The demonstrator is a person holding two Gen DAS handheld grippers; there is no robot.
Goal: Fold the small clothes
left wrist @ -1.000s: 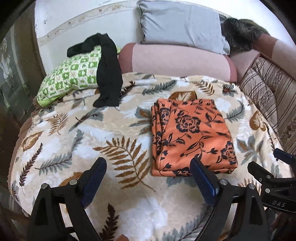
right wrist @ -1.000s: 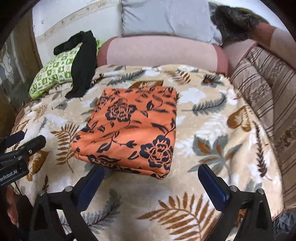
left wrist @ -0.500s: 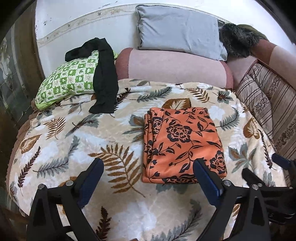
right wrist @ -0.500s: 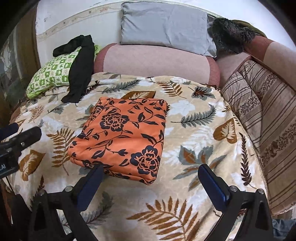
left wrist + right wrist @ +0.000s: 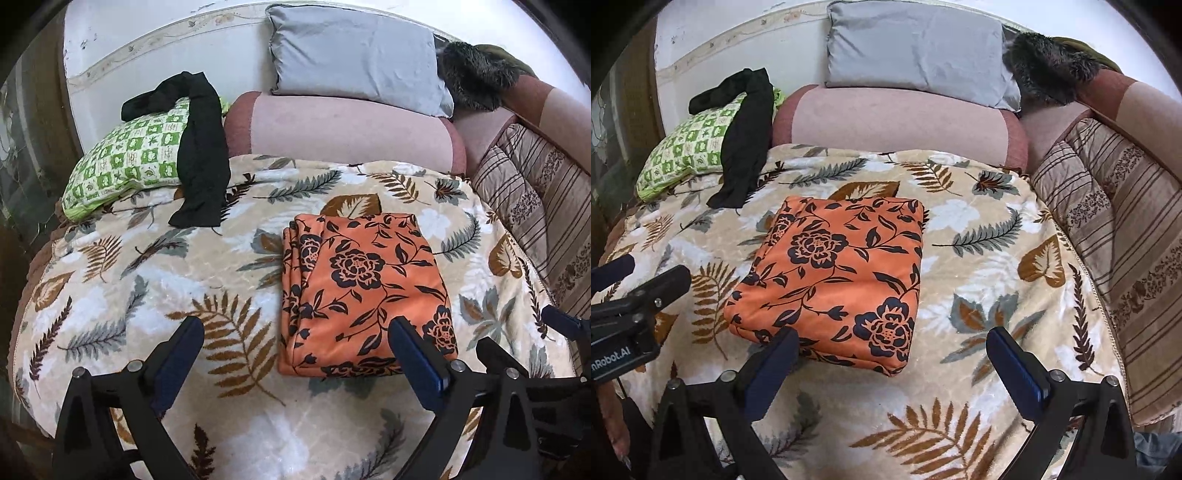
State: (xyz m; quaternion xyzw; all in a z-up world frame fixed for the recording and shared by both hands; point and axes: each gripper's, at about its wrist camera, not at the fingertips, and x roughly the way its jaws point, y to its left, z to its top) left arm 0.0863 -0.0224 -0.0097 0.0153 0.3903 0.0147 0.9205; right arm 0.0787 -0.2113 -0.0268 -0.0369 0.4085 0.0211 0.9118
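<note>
A folded orange cloth with a black flower print lies on a leaf-patterned beige blanket. The left wrist view catches its stacked layered edge, hidden from the right wrist view, which alone shows a striped brown cushion at full length. The left gripper stands with fingers wide apart, the cloth just ahead of its right finger. The right gripper, fingers likewise spread, has the cloth ahead of its left finger.

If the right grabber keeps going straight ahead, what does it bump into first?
Probably the near edge of the folded orange floral cloth, which lies just beyond the open right gripper, nearer its left finger. Depth is hard to judge; angled lower, it would meet the leaf-print blanket first.
</note>
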